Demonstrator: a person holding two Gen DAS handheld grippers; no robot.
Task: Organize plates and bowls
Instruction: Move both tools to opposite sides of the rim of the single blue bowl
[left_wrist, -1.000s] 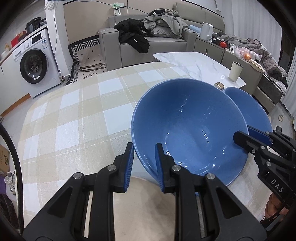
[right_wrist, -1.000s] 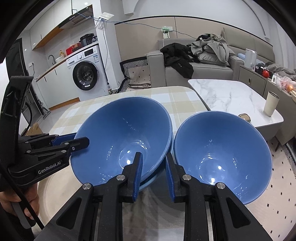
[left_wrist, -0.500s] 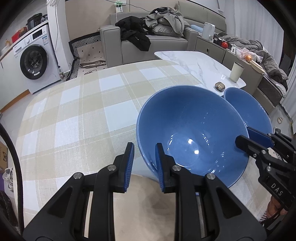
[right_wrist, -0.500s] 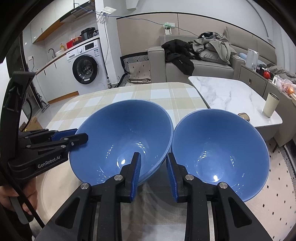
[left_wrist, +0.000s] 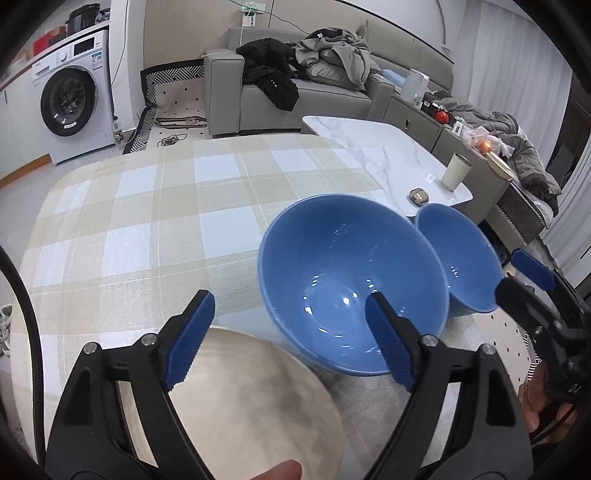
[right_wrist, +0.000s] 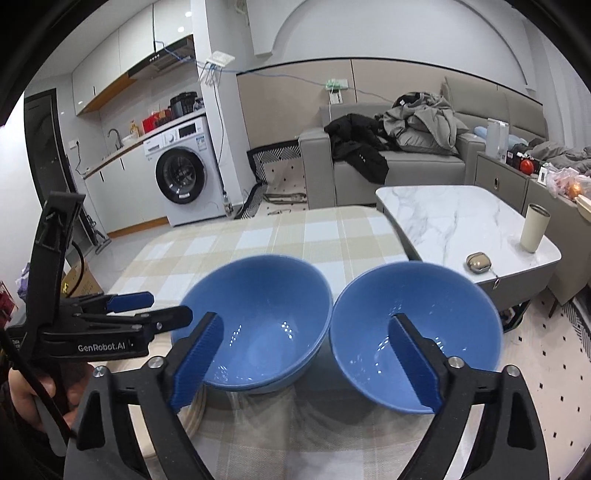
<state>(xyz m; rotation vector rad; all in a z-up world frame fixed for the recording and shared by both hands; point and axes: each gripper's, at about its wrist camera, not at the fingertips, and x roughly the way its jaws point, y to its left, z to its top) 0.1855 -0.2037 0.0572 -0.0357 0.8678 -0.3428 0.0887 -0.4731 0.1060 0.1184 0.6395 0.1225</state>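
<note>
Two blue bowls stand side by side on the checked tablecloth (left_wrist: 147, 221). The left bowl (left_wrist: 343, 291) (right_wrist: 258, 317) appears to sit in another bowl of the same blue. The right bowl (left_wrist: 458, 258) (right_wrist: 413, 332) stands just beside it. A cream plate (left_wrist: 243, 402) lies at the near edge, under my left gripper. My left gripper (left_wrist: 291, 339) is open and empty, just short of the left bowl's near rim. My right gripper (right_wrist: 306, 362) is open and empty, in front of the gap between the two bowls.
A white marble coffee table (right_wrist: 454, 221) stands beyond the right edge, with a cream cup (right_wrist: 533, 229) and a small case (right_wrist: 479, 263) on it. A grey sofa (right_wrist: 391, 162) with heaped clothes and a washing machine (right_wrist: 181, 181) stand behind.
Both grippers have opened: the left let go of the left bowl's rim, the right let go of the rims it pinched. Both have drawn back, and the bowls now rest on the table.
</note>
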